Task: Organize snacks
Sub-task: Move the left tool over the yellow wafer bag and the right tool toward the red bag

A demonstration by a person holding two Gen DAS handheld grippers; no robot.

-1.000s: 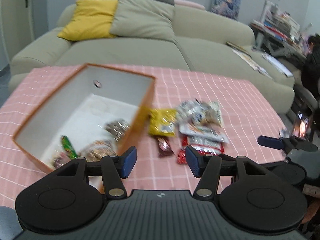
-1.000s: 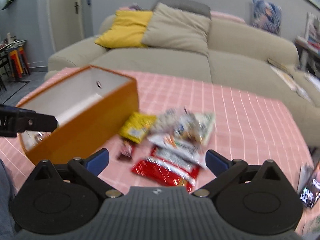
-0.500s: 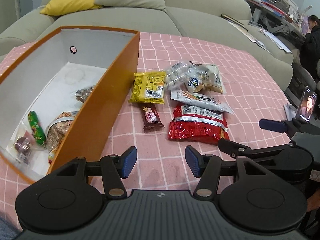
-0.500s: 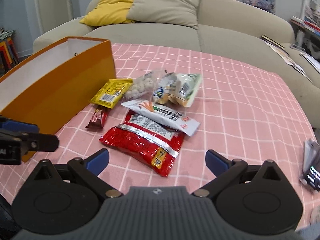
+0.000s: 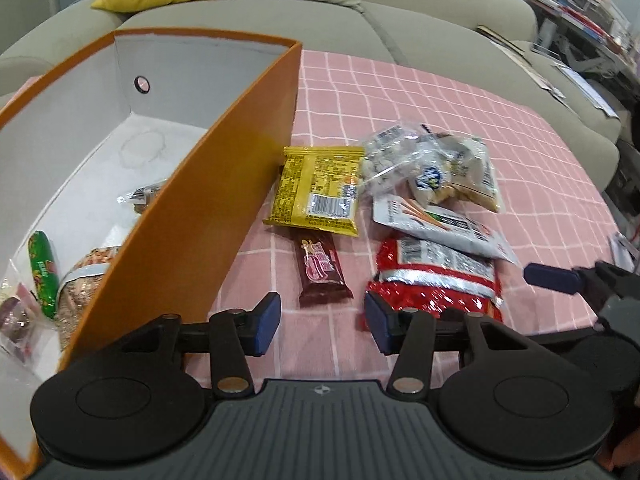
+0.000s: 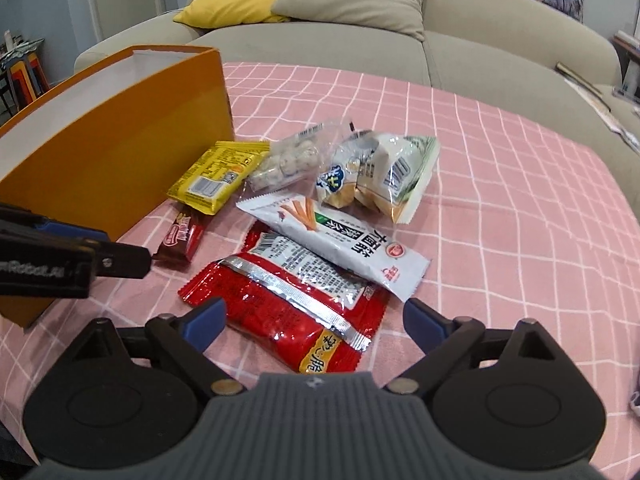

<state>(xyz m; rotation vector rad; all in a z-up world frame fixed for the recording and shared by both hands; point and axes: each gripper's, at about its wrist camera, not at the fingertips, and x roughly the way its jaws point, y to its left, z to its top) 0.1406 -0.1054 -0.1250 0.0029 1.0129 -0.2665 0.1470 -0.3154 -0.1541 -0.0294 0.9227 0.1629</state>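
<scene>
Hovering above the pink checked tablecloth, from left: orange box at the left edge, already holding snacks; left gripper, half-open and empty, over brown bar; right gripper, wide open and empty, straddling red packet.

Tall orange box wall blocks left; cloth right w/ free room.
</scene>
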